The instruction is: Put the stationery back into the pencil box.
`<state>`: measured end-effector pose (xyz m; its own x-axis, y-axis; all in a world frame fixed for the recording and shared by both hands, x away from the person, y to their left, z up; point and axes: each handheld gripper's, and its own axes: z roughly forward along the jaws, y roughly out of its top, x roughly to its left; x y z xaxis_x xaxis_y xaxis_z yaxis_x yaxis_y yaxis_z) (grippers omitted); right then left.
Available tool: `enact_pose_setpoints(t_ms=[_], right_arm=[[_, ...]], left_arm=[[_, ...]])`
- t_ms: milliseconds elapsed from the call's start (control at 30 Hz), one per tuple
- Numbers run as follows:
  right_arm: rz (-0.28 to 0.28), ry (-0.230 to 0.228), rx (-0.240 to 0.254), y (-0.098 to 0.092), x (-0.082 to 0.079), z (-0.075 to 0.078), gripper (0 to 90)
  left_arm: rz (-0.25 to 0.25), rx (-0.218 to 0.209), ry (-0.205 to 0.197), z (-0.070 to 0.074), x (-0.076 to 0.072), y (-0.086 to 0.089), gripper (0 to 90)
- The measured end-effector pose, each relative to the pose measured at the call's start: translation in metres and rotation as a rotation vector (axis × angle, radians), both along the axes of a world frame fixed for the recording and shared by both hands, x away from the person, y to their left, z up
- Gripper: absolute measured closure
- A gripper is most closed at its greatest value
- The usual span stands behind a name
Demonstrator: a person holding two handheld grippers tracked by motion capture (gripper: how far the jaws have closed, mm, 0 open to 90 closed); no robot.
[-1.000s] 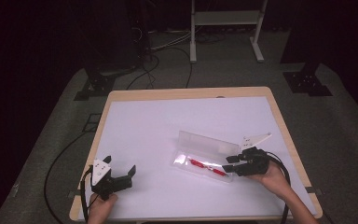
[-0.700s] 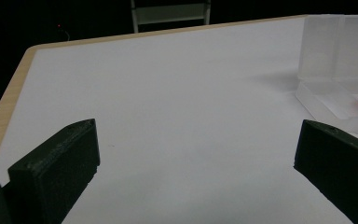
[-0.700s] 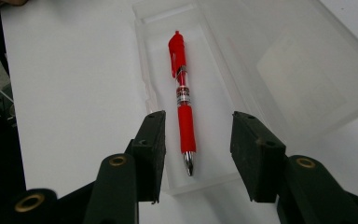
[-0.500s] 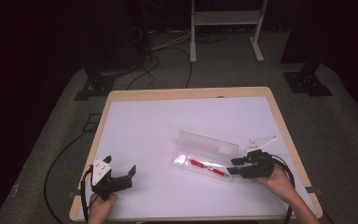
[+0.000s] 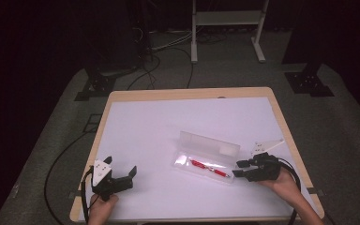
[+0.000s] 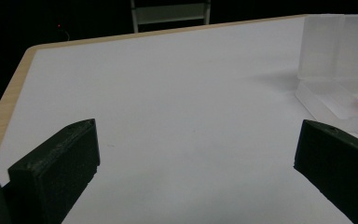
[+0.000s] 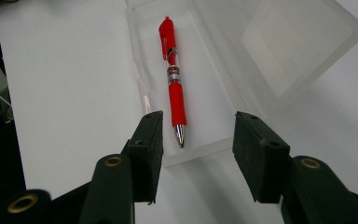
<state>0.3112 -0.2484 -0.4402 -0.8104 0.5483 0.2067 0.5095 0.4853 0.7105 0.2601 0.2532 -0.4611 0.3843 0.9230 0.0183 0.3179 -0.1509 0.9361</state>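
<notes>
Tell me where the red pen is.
The red pen lies inside the open clear case right of table centre, its tip toward the right gripper.

A table (image 5: 122, 117) stands in the middle of the room, with a frame stand (image 5: 225, 28) on the floor behind its far edge and cables (image 5: 164, 51) on the floor at the far left. On the table, right of centre and toward the near side, lies an open case (image 5: 206, 165), its lid (image 5: 209, 143) standing up along the far side. A pen (image 5: 209, 168) lies inside the case, along its length. Just right of the case, at the near right of the table, sits the right gripper (image 5: 240, 169), jaws toward the case's end. The left gripper (image 5: 121, 169) sits at the near left corner, well apart from the case.
</notes>
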Motion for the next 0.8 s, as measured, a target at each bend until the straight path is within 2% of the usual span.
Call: enact_pose_setpoints(t_ms=[400,800], right_arm=[[-0.035,-0.005,0.013,-0.014,-0.008,-0.003,44.7],[-0.065,0.009,0.018,-0.028,-0.014,-0.008,41.1]], left_arm=[[-0.001,0.005,-0.001,0.000,0.000,0.000,0.0],[0.000,0.006,-0.001,0.000,0.000,-0.001,0.0]])
